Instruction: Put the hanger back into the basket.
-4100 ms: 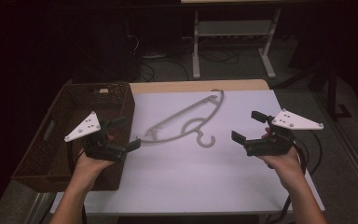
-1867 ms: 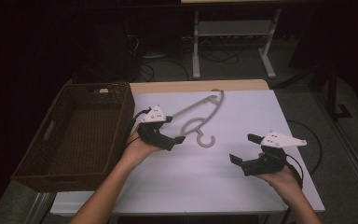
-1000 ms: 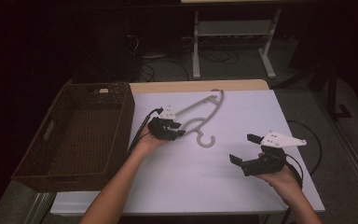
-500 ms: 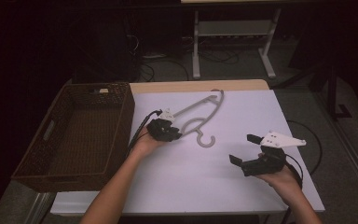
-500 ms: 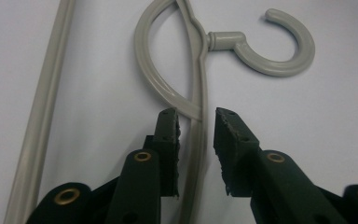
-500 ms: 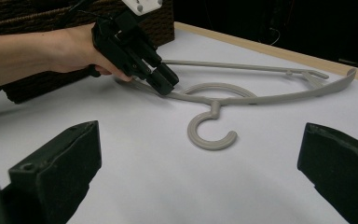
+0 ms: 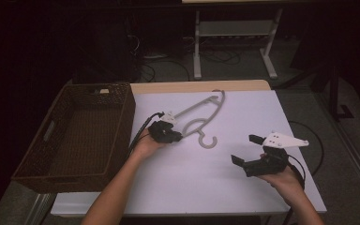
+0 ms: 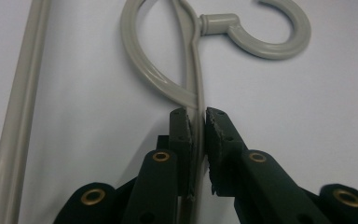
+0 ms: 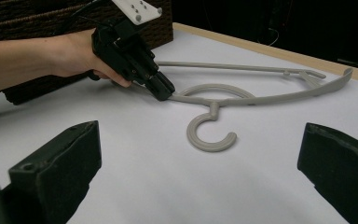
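Grey plastic hanger [image 7: 201,119] lies flat on white table [image 7: 178,187], just right of wicker basket [image 7: 82,136]. L gripper [image 8: 196,140] jaws pinch its arm below hook [image 8: 261,35]; R gripper [image 7: 251,152] spread wide, well apart. Judged light, stiff, smooth, so may pivot; grip nr neck.

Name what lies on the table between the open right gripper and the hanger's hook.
Nothing: the high view shows bare white tabletop between the right gripper and the hook.

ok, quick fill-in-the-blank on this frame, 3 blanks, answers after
1. The left gripper is shut on the grey ____.
2. The right gripper has its jaws ____, holding nothing.
3. The wicker basket sits on the ____ side of the table, seen from the person.

Missing words: hanger; open; left
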Tool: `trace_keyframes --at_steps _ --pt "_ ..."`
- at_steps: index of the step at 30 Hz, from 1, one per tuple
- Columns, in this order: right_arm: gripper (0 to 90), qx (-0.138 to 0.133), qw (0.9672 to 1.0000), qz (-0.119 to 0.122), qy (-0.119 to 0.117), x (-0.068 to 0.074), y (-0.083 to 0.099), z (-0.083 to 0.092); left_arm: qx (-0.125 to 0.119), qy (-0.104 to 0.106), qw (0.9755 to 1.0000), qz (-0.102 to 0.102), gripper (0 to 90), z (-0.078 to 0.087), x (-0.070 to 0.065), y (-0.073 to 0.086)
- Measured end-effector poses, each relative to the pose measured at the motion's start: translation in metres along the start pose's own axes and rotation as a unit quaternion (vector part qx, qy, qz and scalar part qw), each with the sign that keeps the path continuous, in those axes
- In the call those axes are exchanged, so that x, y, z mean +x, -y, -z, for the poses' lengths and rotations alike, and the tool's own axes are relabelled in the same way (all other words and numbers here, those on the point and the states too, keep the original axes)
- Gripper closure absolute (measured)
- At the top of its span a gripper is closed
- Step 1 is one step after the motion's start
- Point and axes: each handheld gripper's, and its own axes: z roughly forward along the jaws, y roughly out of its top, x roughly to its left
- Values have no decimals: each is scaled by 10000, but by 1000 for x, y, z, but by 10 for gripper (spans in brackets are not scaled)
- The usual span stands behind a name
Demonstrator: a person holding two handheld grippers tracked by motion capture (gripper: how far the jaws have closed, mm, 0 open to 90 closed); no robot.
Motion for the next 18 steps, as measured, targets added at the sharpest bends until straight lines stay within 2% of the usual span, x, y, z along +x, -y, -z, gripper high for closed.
trace_keyframes --at_steps 2,4,6,8,10,11,18 --pt "0 6 10000 -4 -1 0 0 0 53 25 10000 18 816 0 -3 -1" --pt "0 3 10000 3 6 0 0 0 94 48 9999 -119 816 0 -6 -3" --pt "0 -4 10000 2 12 0 0 0 51 116 9998 -132 816 -1 -10 -4" --pt "0 1 10000 -13 14 -1 0 1 36 172 9996 -233 816 -1 -15 -6" --pt "0 4 10000 -16 12 -1 0 1 -33 254 9994 -222 815 -1 -21 -6" --pt "0 7 10000 -19 12 -1 0 1 -11 307 9991 -297 815 0 -23 -7" --pt "0 12 10000 -8 14 0 0 0 0 593 9973 -439 815 3 -41 -6"
